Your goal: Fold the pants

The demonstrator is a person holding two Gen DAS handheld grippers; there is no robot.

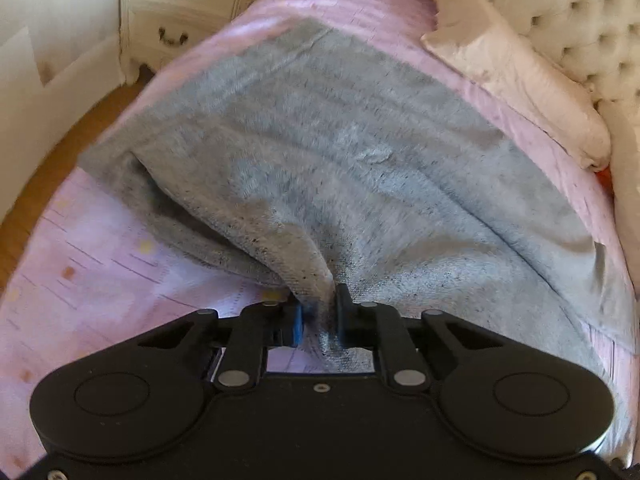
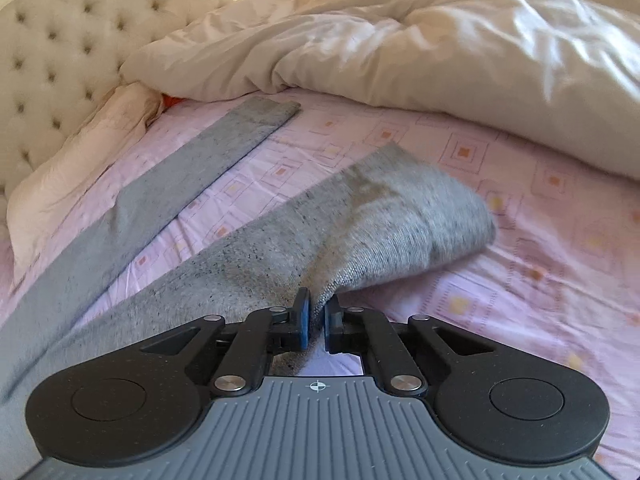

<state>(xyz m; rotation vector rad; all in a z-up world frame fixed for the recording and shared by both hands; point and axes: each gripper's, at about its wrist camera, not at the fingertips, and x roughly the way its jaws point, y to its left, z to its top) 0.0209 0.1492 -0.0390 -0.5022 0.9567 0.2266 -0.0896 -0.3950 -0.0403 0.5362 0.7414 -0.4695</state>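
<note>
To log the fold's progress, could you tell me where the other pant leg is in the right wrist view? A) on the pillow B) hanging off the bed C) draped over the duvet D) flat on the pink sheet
D: the far pant leg lies flat on the pink sheet, while the right claw pinches the nearer leg.

Bed [image 2: 540, 240]: pink sheet with a square pattern. Headboard [image 2: 60, 52]: cream, button-tufted, at the head edge of the bed. Pillow [image 1: 520, 76]: pale, lying against the headboard. Duvet [image 2: 400, 48]: cream, bunched along the far edge of the bed. Nightstand [image 1: 180, 12]: cream, two drawers with dark handles, beside the bed. Floor [image 1: 60, 152]: wood, brown. Wall [image 1: 52, 8]: white. Light: daylight patches on the duvet and wall.
</note>
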